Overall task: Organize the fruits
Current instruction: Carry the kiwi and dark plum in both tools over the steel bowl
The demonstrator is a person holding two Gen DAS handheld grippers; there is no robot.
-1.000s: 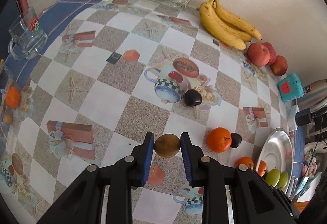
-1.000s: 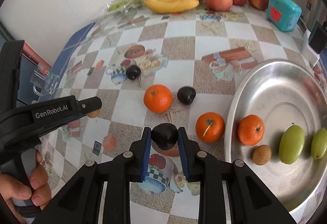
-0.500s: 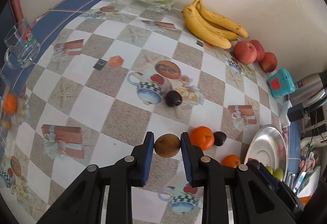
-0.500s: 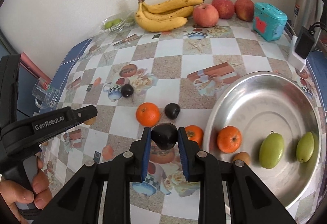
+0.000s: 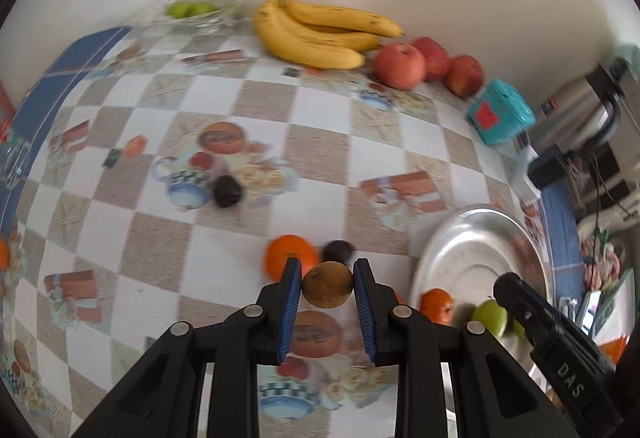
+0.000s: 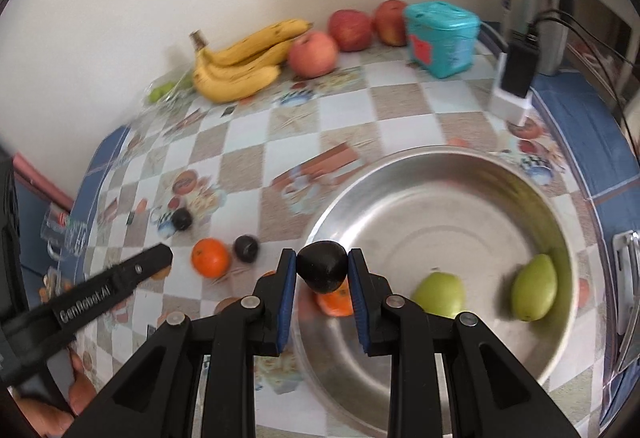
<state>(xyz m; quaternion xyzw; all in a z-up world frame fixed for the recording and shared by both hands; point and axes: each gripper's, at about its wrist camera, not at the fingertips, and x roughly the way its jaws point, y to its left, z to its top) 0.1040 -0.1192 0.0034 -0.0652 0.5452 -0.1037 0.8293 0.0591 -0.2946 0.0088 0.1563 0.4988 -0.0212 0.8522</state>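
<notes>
The left gripper clamps a brown fruit, probably a kiwi. The right gripper pinches a dark fruit above the metal bowl's rim.

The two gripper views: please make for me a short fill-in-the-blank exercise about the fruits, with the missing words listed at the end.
1. The left gripper is shut on a brown ____.
2. The right gripper holds a dark fruit over the rim of the metal ____.
3. Against the wall, the bananas lie beside three red ____.
4. Inside the metal bowl lie two ____ fruits and an orange.

Missing words: kiwi; bowl; apples; green
</notes>
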